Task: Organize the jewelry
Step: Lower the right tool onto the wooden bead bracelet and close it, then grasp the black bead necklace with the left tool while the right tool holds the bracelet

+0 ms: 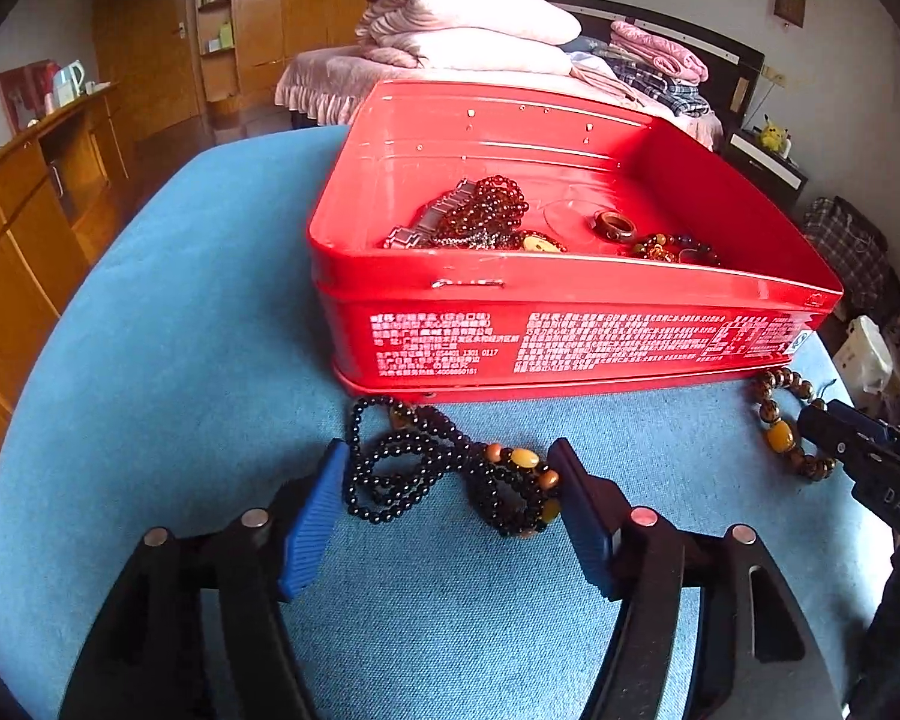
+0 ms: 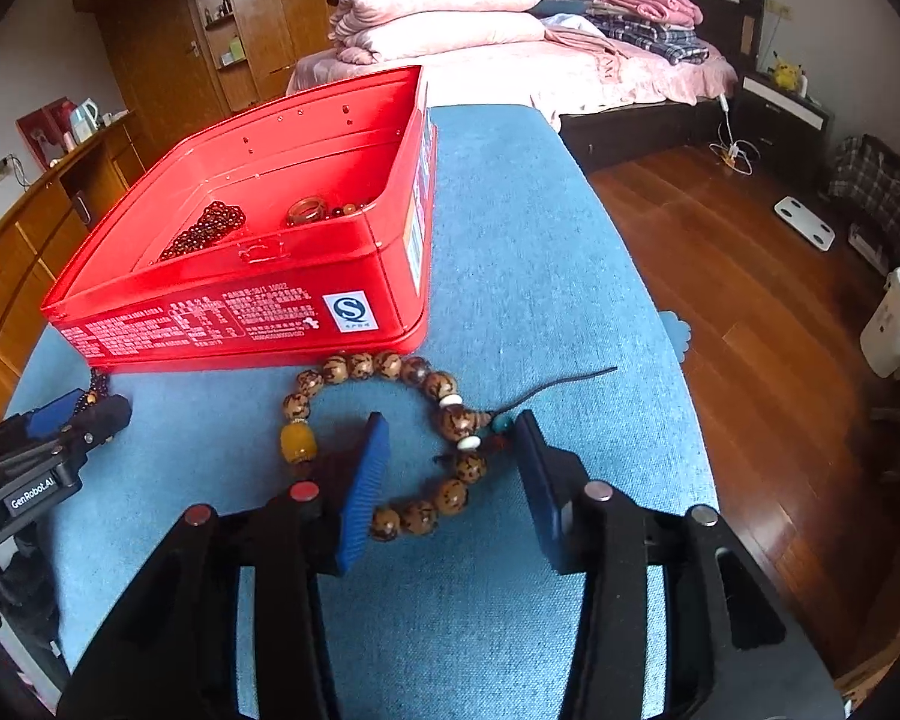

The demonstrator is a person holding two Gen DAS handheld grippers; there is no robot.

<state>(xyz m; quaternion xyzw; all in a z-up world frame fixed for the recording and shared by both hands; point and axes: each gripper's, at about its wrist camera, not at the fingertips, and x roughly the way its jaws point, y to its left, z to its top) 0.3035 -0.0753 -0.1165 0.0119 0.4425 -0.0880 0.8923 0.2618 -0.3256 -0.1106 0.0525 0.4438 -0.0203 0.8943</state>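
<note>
Between gripper (image 1: 450, 468) jaws, black necklace (image 1: 444, 468).

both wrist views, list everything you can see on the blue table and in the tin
red tin: one, open, on blue table
dark red bead strand: one, inside tin
metal watch band: one, silver, inside tin
brown ring: one, inside tin
black bead necklace: one, amber accents, on table between left tongs' fingers
brown bead bracelet: one, yellow bead, on table at right tongs
left tongs: open
right tongs: open
</note>
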